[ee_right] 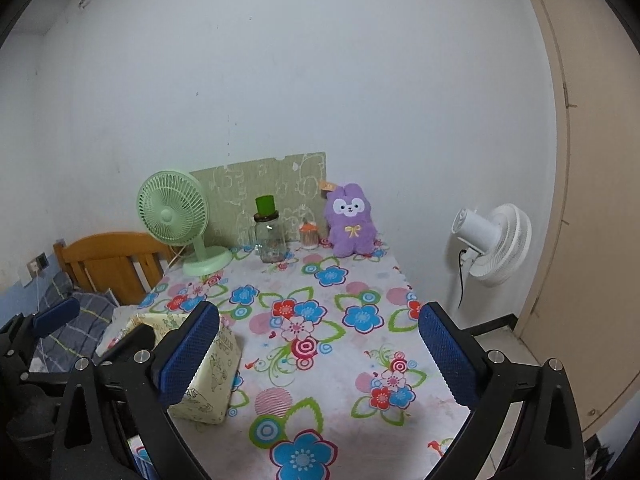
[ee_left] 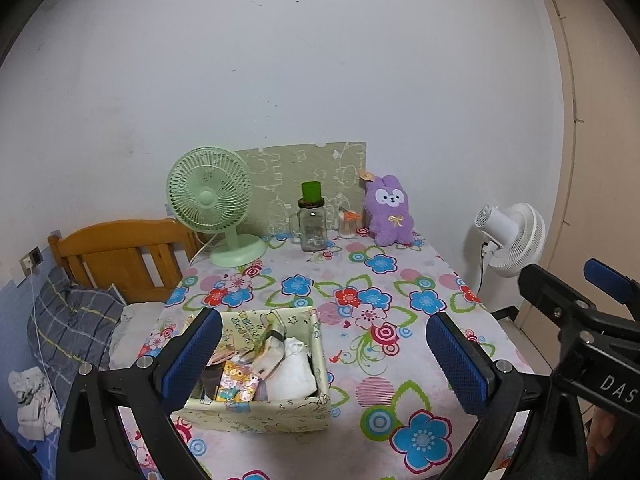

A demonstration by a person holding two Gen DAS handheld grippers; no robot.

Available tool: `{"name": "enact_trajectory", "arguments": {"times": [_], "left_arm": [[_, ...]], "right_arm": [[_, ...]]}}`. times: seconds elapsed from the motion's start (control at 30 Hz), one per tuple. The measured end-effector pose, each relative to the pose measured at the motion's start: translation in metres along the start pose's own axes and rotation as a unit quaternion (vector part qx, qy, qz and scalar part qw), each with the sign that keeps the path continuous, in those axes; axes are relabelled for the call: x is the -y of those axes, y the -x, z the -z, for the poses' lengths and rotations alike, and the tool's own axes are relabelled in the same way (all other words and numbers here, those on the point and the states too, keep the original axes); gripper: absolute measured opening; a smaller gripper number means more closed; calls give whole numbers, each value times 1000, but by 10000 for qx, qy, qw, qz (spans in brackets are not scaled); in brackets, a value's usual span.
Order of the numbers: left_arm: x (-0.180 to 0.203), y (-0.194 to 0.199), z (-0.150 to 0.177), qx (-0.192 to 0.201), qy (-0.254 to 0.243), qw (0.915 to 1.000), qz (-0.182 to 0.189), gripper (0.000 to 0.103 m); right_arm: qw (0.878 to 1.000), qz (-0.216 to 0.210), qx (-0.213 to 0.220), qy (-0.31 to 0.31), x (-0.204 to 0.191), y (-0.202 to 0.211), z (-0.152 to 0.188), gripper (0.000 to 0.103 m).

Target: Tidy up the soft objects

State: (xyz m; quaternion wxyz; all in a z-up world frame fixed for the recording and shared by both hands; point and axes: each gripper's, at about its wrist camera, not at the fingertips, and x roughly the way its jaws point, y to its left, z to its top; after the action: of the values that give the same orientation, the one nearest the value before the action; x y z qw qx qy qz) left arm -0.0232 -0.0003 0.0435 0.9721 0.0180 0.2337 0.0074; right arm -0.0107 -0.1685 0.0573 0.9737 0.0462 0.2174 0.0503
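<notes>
With both the left gripper [ee_left: 324, 356] and right gripper [ee_right: 320, 354] spread wide and holding nothing above the near table edge, the fabric storage box [ee_left: 256, 412] near-left already holds soft items, so the next reach likely targets the purple plush bunny [ee_right: 351, 222] upright at the far end.

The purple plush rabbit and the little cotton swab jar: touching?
Apart: the right wrist view shows tablecloth between the purple plush rabbit and the cotton swab jar.
</notes>
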Motion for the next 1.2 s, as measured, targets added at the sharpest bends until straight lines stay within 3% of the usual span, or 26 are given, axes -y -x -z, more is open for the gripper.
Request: {"name": "enact_trajectory", "arguments": {"times": [1.2], "left_arm": [[-17,3,8,22,291,9994,-161,103]], "right_arm": [[9999,-91,31,57,-6,2,3,103]]}}
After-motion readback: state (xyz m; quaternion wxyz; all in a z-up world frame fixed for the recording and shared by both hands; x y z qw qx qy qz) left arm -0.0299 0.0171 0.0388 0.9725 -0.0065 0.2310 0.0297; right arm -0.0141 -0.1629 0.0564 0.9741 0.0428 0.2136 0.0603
